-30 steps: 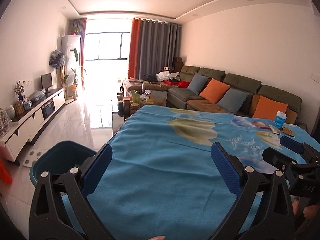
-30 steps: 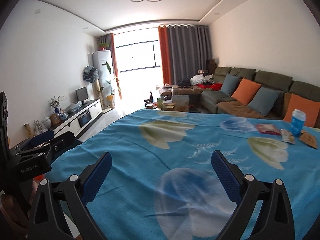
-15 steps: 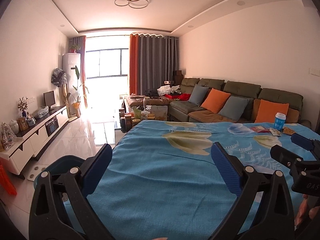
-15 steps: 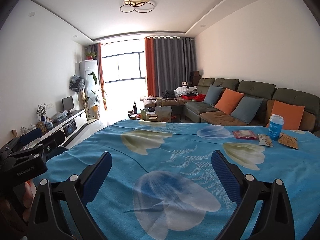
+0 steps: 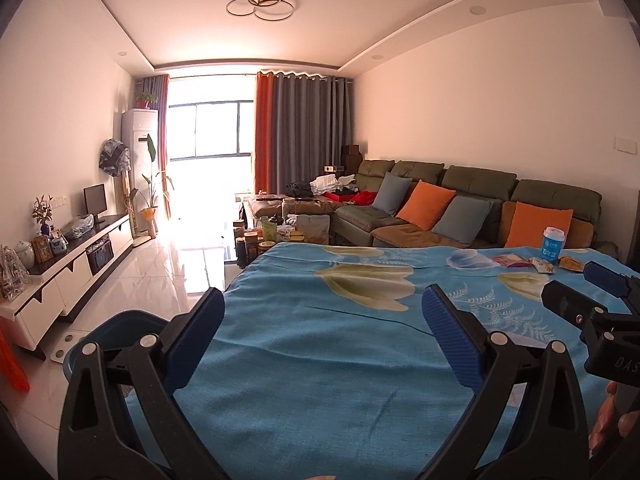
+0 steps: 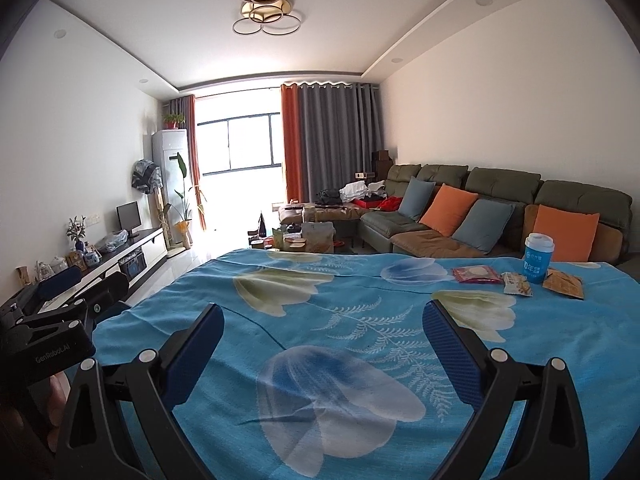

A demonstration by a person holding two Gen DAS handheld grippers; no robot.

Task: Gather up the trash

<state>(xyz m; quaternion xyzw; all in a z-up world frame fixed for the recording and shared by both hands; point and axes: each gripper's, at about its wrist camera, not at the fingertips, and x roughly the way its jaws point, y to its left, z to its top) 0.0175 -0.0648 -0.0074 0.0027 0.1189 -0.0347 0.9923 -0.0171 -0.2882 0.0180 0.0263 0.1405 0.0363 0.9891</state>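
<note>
**Q:** Both grippers, what are they up to? Left gripper point(image 5: 322, 320) looks spread wide to me, nothing between its blue pads point(image 5: 450, 340).

**A:** Yep, and the right gripper point(image 6: 322, 340) is the same deal: jaws wide apart, empty, hanging low over the blue flowered tablecloth point(image 6: 340, 360). They sit side by side; from the left wrist view the right one pokes in at the right edge, and the right wrist view catches the left one at its left edge.

**Q:** Where's the trash though?

**A:** Way ahead and off to the right of both tools, well apart from either. Near the far right corner of the cloth there's a blue paper cup point(image 6: 538, 258) standing upright. Just left of it lies a small crinkled wrapper point(image 6: 517, 283), then a red snack packet point(image 6: 476, 275) further left. An orange-brown packet point(image 6: 564, 284) lies just right of the cup.

**Q:** And a bin?

**A:** Dark teal tub point(image 5: 116, 328) on the floor, down below the left gripper's left finger, beside the table edge. Can't tell what's in it.
</note>
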